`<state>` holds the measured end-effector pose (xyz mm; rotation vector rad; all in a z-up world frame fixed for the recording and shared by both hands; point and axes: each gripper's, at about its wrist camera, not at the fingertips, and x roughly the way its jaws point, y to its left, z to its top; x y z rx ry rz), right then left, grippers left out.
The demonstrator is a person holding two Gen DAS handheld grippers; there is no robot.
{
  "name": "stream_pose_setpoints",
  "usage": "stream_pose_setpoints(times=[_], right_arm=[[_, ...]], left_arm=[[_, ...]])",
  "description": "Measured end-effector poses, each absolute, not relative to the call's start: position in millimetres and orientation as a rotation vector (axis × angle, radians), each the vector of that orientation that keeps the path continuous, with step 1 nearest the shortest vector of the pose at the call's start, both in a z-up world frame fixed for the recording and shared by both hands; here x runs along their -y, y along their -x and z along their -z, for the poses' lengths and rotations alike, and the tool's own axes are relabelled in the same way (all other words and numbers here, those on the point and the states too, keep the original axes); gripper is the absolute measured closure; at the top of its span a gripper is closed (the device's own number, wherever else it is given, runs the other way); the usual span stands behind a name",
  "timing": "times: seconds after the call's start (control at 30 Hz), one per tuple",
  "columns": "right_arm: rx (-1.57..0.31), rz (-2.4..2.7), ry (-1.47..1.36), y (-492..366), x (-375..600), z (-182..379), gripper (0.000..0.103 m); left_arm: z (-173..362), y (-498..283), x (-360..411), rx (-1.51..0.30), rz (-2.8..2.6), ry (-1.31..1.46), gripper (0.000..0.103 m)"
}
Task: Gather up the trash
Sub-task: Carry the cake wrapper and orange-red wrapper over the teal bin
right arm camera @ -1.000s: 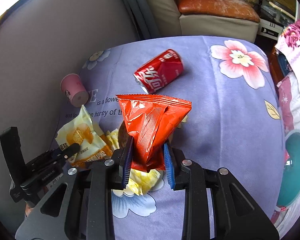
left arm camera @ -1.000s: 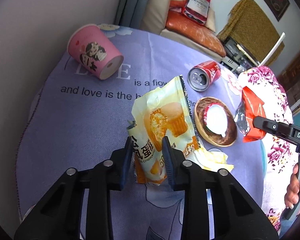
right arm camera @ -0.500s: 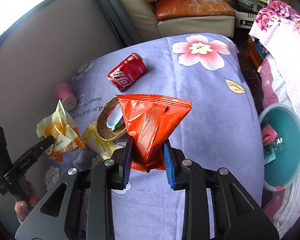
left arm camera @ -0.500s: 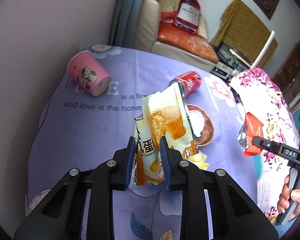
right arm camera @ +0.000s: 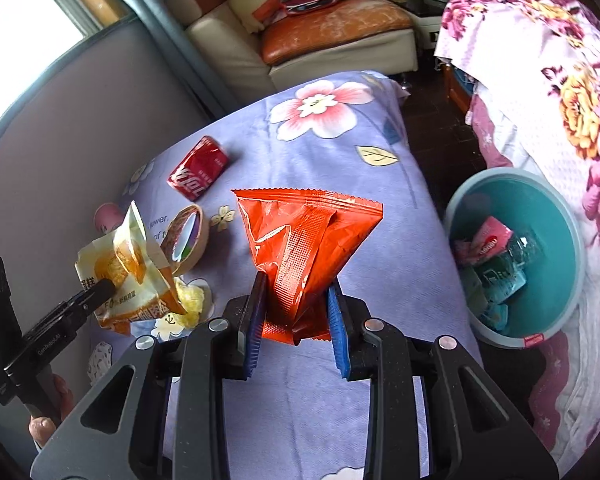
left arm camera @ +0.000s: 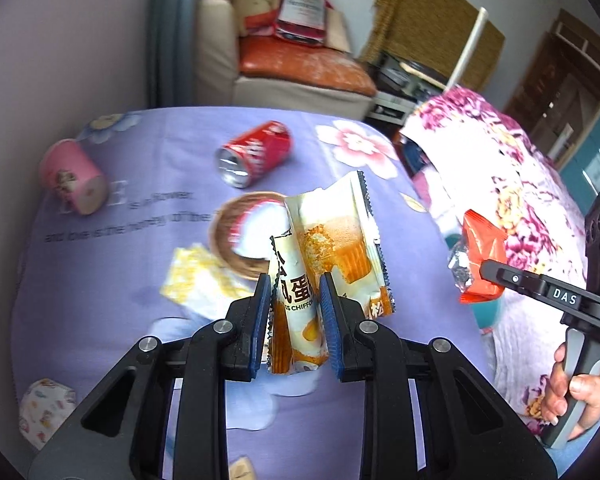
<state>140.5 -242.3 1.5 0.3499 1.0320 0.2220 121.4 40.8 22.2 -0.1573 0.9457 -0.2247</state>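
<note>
My left gripper (left arm camera: pixel 294 294) is shut on a yellow-and-white cake wrapper (left arm camera: pixel 332 248), held up above the purple tablecloth (left arm camera: pixel 120 280). My right gripper (right arm camera: pixel 296 292) is shut on a red snack bag (right arm camera: pixel 304 236), also lifted off the cloth. Each gripper shows in the other's view: the right one with the red snack bag (left arm camera: pixel 482 256) at the far right, the left one with the cake wrapper (right arm camera: pixel 128 268) at the left. On the cloth lie a red soda can (left arm camera: pixel 256 152), a pink paper cup (left arm camera: pixel 74 178), a brown bowl (left arm camera: pixel 244 236) and a crumpled yellow wrapper (left arm camera: pixel 198 280).
A teal bin (right arm camera: pixel 520 256) with trash inside stands on the floor right of the table, beside a floral-covered piece of furniture (right arm camera: pixel 560 80). A sofa (right arm camera: pixel 320 28) stands behind the table. A grey wall (left arm camera: pixel 80 40) borders the table's left side. A small patterned wad (left arm camera: pixel 46 404) lies at the near left.
Both grippers have lifted and swung to the right with their wrappers. The teal bin has come into the right wrist view, and the table items have slid left.
</note>
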Motion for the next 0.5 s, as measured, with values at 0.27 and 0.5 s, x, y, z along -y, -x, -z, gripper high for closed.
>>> stream_pose_setpoints(times=[0.27,0.5], right_arm=[[-0.980,-0.169,-0.414,-128.1,290.2,-3.0,0.076],[-0.950,-0.072,-0.484,-118.0,352.4,-0.1,0.076]], left_arm=[[-16.6,-135.4,25.8,-0.979,0.322,0.095,0.077],[-9.3,-148.9,104.9,-1.001,0.438,0.010,0.077]])
